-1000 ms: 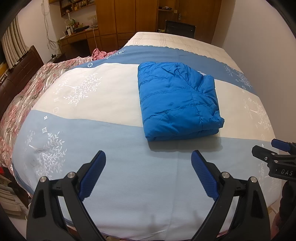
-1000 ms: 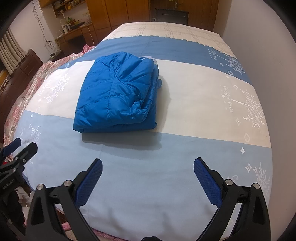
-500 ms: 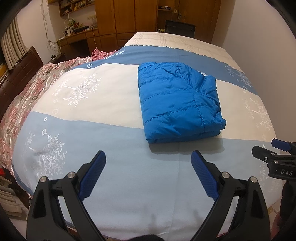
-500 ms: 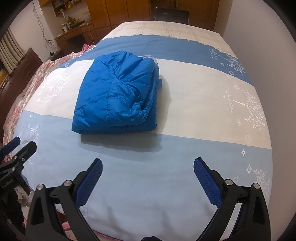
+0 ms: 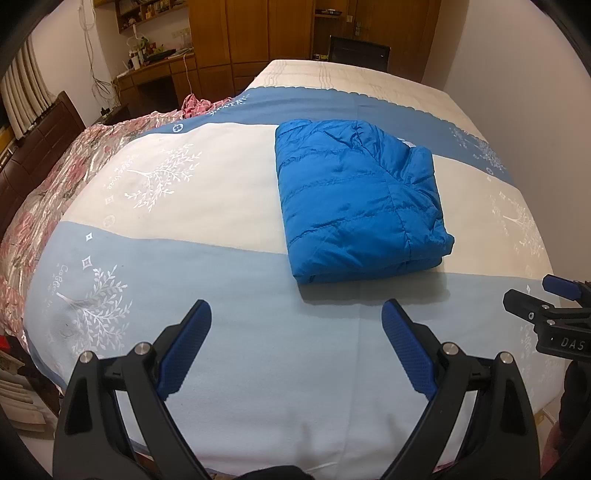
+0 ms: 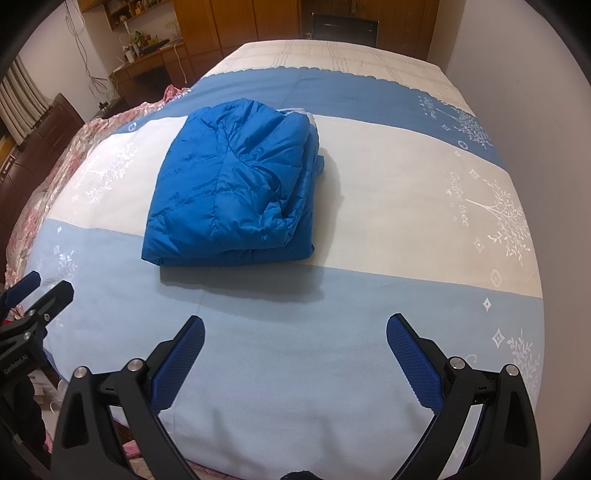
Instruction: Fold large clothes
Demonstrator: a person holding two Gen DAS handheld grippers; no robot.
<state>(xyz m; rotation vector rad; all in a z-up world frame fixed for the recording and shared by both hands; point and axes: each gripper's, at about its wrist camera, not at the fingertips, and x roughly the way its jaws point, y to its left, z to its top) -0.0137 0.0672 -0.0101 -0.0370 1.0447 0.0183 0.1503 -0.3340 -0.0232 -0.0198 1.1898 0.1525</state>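
At the far left a floral pink quilt (image 5: 55, 192) drapes over the edge of the bed (image 5: 258, 369), with a dark wooden headboard (image 5: 40, 136) beyond it. Behind, a bench (image 5: 159, 70) carrying small clutter stands against the wooden wardrobe (image 5: 258, 33).

The left tool (image 5: 296, 314) hangs above the pale blue band of the bedspread at the near edge of the bed, its two blue-padded fingers (image 5: 184, 347) spread wide with nothing between them. Ahead of it and a little to the right lies the blue puffer jacket (image 5: 354, 199), folded into a thick rectangular bundle. The jacket rests on the cream middle band, its near edge reaching the pale blue band and its far edge reaching the darker blue band.

In the right wrist view the jacket (image 6: 232, 188) sits left of centre, with its stacked fold edges showing on the near and right sides. The right tool (image 6: 295, 330) is likewise spread wide and empty above the pale blue band, well apart from the jacket. A white wall (image 6: 535, 92) runs close along the right side of the bed (image 6: 406, 206).
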